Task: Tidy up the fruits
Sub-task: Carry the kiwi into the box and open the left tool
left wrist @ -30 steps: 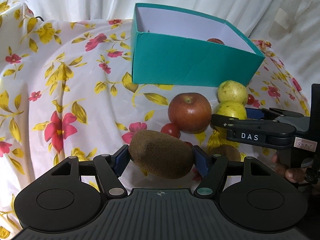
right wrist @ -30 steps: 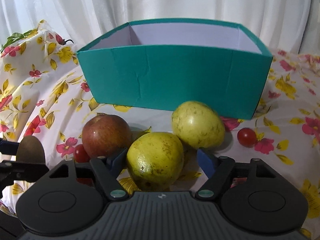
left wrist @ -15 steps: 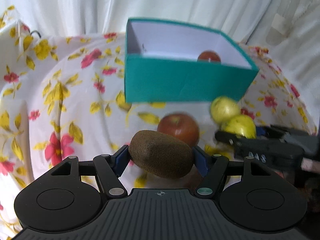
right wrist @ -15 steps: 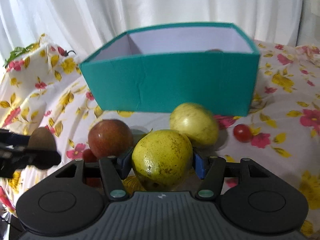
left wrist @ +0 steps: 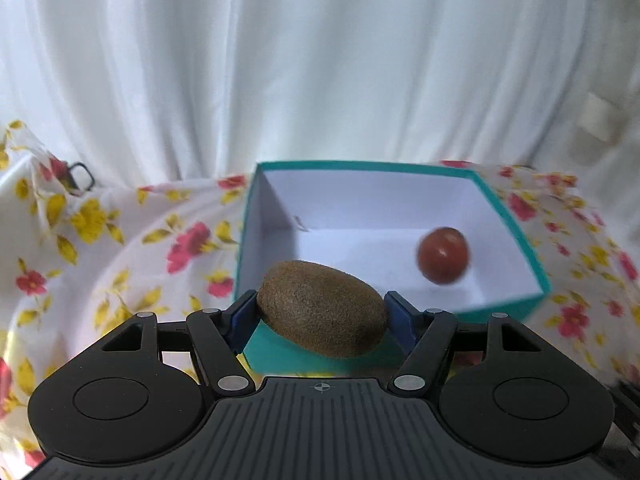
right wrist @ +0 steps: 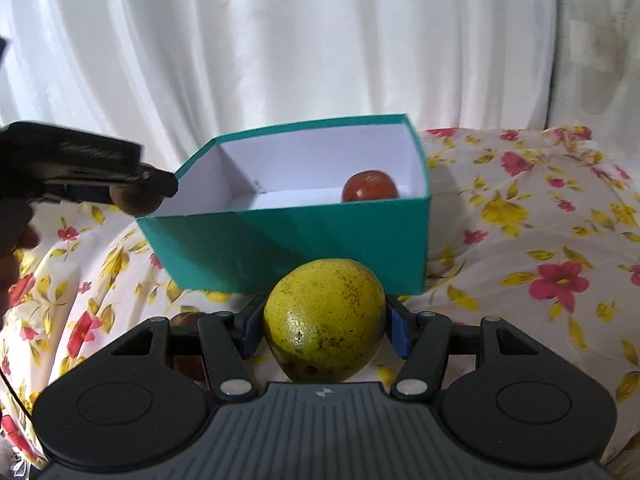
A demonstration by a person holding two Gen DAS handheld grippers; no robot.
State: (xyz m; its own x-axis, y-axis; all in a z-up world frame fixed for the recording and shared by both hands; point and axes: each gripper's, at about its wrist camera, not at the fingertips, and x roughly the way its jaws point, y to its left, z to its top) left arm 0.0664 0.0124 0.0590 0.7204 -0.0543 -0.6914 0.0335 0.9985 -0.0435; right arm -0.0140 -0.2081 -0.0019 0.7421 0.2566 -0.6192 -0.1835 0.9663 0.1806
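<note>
Pinching the kiwi (left wrist: 322, 314) crosswise, your left gripper (left wrist: 321, 316) hangs at the box's (left wrist: 516, 307) near-left corner, nearer than your right gripper (right wrist: 325, 326), which clamps the yellow fruit (right wrist: 325, 320).

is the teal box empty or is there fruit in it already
Not empty: one red apple lies on the white floor of the teal box, near its right wall; nothing else shows inside.
</note>
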